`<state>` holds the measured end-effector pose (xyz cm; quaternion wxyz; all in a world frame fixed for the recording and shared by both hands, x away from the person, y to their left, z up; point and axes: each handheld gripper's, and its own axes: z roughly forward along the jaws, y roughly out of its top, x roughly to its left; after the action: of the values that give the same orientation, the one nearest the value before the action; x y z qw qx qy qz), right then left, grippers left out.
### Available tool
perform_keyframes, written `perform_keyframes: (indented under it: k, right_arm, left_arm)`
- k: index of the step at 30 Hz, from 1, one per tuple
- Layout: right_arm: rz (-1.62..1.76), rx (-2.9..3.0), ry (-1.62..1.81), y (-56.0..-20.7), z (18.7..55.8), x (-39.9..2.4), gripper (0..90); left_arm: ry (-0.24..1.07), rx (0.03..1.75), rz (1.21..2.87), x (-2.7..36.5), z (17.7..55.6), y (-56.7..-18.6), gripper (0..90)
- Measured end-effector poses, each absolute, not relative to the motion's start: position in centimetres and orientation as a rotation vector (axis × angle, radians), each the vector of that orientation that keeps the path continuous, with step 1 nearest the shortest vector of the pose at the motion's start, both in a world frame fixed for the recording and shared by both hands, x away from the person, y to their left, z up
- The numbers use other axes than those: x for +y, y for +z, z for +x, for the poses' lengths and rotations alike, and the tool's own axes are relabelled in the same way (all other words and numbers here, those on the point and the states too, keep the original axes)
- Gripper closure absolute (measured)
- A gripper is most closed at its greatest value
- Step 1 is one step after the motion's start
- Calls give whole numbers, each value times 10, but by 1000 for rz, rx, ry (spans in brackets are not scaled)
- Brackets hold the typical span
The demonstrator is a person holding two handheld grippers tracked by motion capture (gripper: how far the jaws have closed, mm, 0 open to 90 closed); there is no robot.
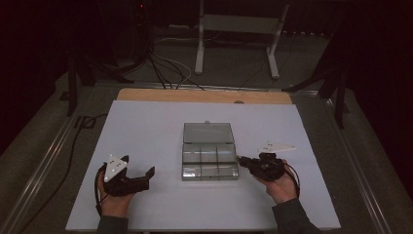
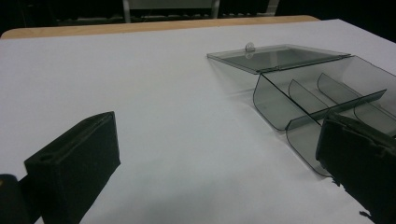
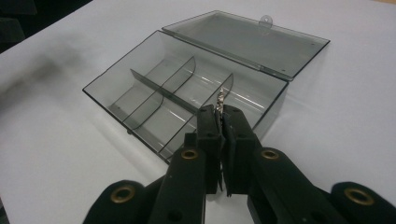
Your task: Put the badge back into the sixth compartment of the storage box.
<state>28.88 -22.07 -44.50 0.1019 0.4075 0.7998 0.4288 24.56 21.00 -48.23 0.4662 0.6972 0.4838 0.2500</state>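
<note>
A smoky clear plastic compartment box (image 1: 209,168) stands open mid-table, its lid (image 1: 208,132) lying flat behind it. The box's dividers (image 3: 154,84) split it into several cells, which look empty. My right gripper (image 1: 239,159) sits at the box's right wall. In the right gripper view it (image 3: 218,112) is shut on a small silvery metal piece (image 3: 220,99) that sticks up from the tips, just above the box rim. My left gripper (image 1: 140,165) rests on the table left of the box, open, with nothing between its jaws. In the left gripper view it (image 2: 217,140) looks toward the box (image 2: 322,100).
A white sheet (image 1: 146,126) covers the table, with a wooden edge (image 1: 204,95) at the back. Behind the table stand a metal frame (image 1: 238,29) and loose cables (image 1: 165,68) on the floor. Metal rails run along both table sides.
</note>
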Motion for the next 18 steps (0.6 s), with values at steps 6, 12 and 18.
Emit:
perform_keyframes:
  k: [6,12,18]
  right_arm:
    - [1200,2381,1260,-448,291,-213,876]
    - [1199,2403,1252,-454,294,-206,876]
    - [1205,2413,1246,-458,296,-202,876]
  left_arm:
    - [613,1187,1712,210,245,-482,13]
    - [613,1187,1711,210,246,-482,13]
    - [613,1187,1710,211,246,-482,13]
